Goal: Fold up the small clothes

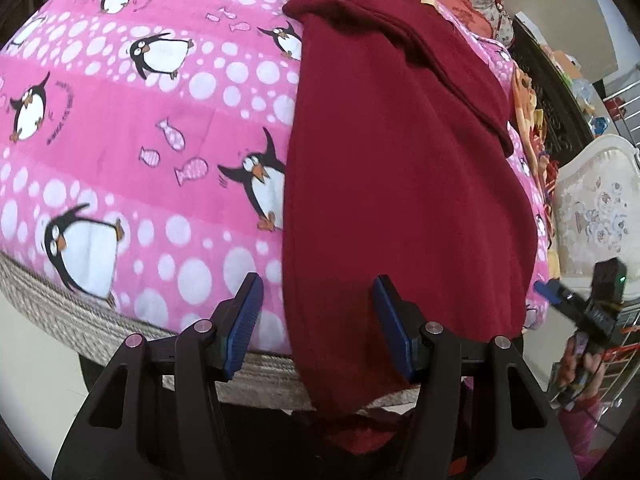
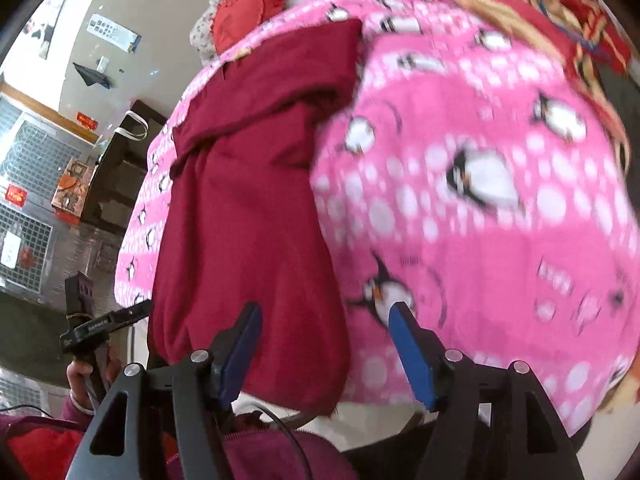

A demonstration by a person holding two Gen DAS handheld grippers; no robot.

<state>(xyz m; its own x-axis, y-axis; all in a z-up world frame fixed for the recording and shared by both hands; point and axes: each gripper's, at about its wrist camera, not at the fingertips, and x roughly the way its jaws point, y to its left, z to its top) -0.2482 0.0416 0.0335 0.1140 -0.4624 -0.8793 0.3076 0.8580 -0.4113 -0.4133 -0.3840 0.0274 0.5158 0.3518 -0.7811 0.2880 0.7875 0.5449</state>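
- We have one garment, dark red, lying lengthways on the blanket ahead of both grippers, with its near end hanging over the bed edge toward us.
- Progress, as we judge it: the garment looks already doubled lengthways into a narrow strip, and a flap at its far end lies turned over the body. The crosswise folds that would make it a compact packet seem still to do.
- Our left gripper is wide open and holds nothing; the hanging near end of the garment sits between its fingers, closer to the right one, but we cannot tell if any pad touches cloth.
- Our right gripper is also spread wide and empty; the garment's near right corner lies just ahead of its left finger, with bare blanket ahead of its right finger. This view is blurred.
- Count: one garment, one blanket, two grippers, four blue pads.
- Beyond the garment's far end we see a heap of other cloth; how many pieces it holds, and whether any await folding, we cannot tell.
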